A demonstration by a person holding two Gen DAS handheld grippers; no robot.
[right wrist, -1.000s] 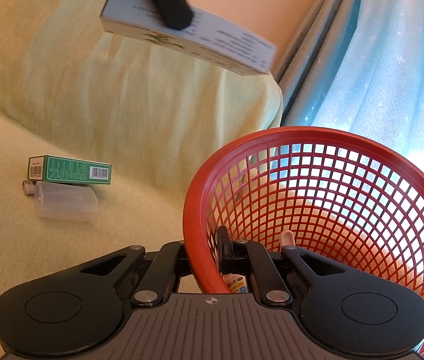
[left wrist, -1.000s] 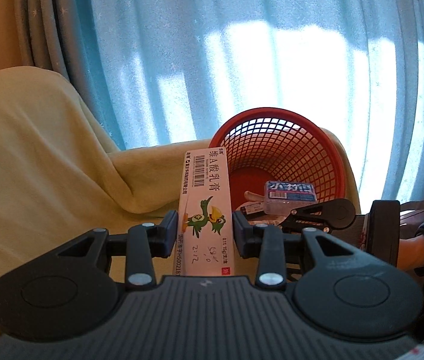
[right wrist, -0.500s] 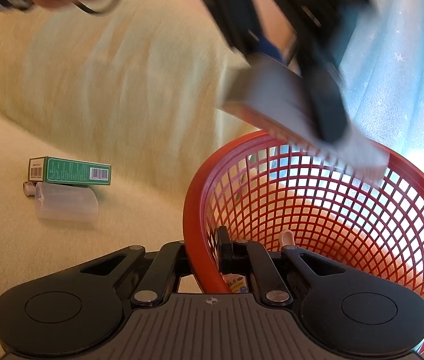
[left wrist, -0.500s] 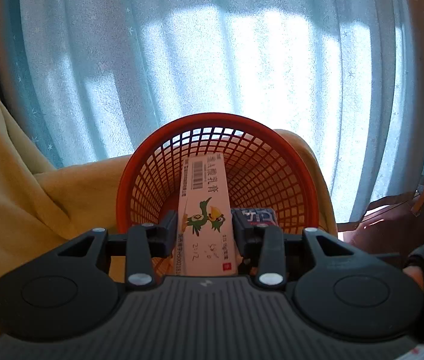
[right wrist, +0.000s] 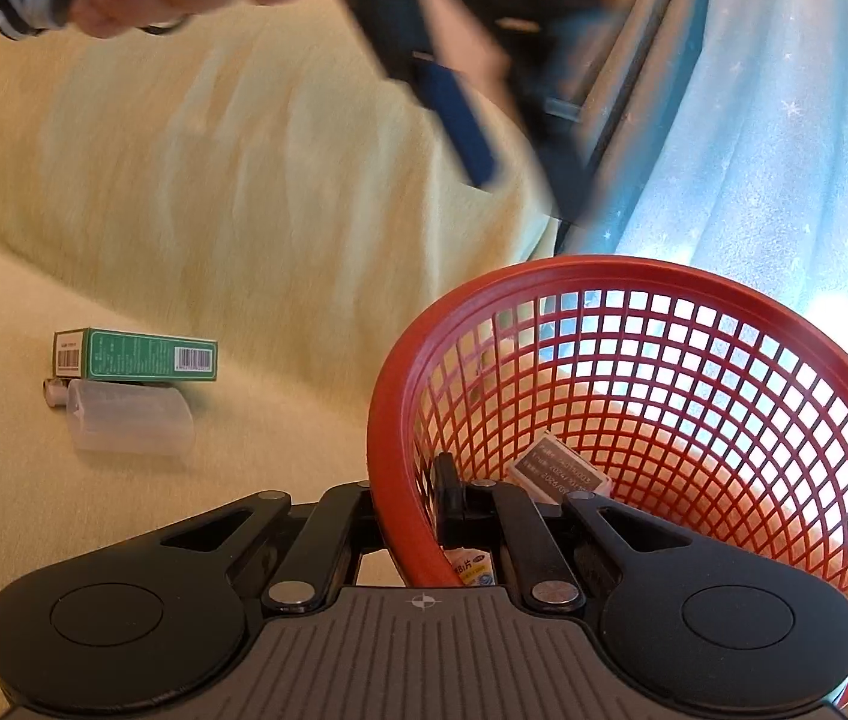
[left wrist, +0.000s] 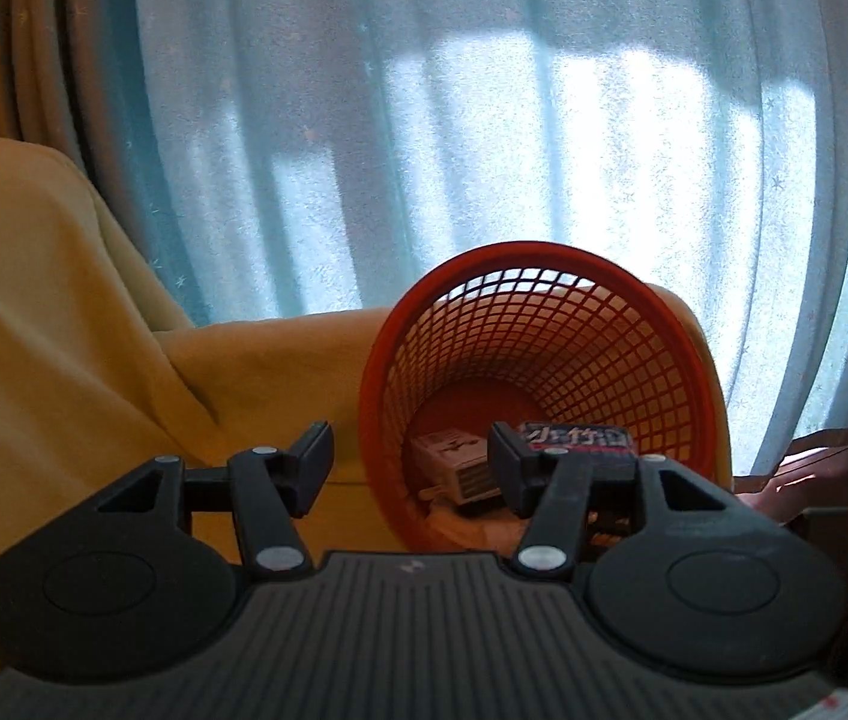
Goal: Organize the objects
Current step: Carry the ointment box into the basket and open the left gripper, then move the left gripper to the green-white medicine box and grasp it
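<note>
Looks like someone's living room: a sofa under a yellow blanket (right wrist: 213, 192) fills the left of the frame, with sheer blue curtains (left wrist: 484, 150) over a sunlit window up top.

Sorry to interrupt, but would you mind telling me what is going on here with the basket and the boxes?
A person is tidying small items off a yellow-covered sofa into a red mesh basket. The right gripper is clamped on the basket's near rim, holding it tilted. The left gripper is open and empty, in front of the basket's mouth. Several small boxes lie inside. A green box and a clear plastic container wait on the sofa.
</note>
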